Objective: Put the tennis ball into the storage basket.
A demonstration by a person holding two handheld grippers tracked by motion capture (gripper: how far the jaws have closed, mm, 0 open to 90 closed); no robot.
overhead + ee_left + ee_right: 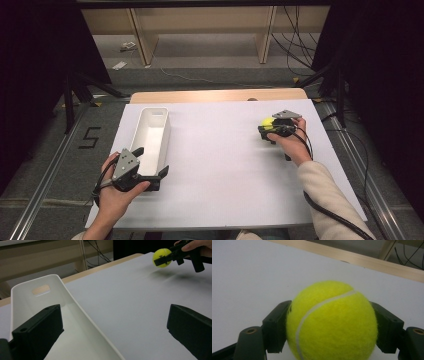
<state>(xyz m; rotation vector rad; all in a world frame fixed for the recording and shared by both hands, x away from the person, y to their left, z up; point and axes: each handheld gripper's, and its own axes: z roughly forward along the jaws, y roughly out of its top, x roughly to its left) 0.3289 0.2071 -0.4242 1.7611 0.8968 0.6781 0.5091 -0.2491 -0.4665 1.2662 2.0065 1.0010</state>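
Note:
A yellow tennis ball (332, 322) sits between the two black jaws of my right gripper (332, 330), which is shut on it. In the high view the ball (268, 122) and right gripper (270, 128) are at the table's far right. In the left gripper view the ball (162, 257) hangs slightly above the white surface, with a shadow under it. My left gripper (151, 161) is open at the near end of a long white bin (165, 131). Its jaws stand wide apart, one inside the bin (62, 281) and one over the table outside the bin's right wall.
A white board (220, 170) covers the table, with a wooden edge (215, 95) at the far side. Wooden shelving (200, 30) and cables stand on the floor beyond. Black curtains and stand legs flank both sides.

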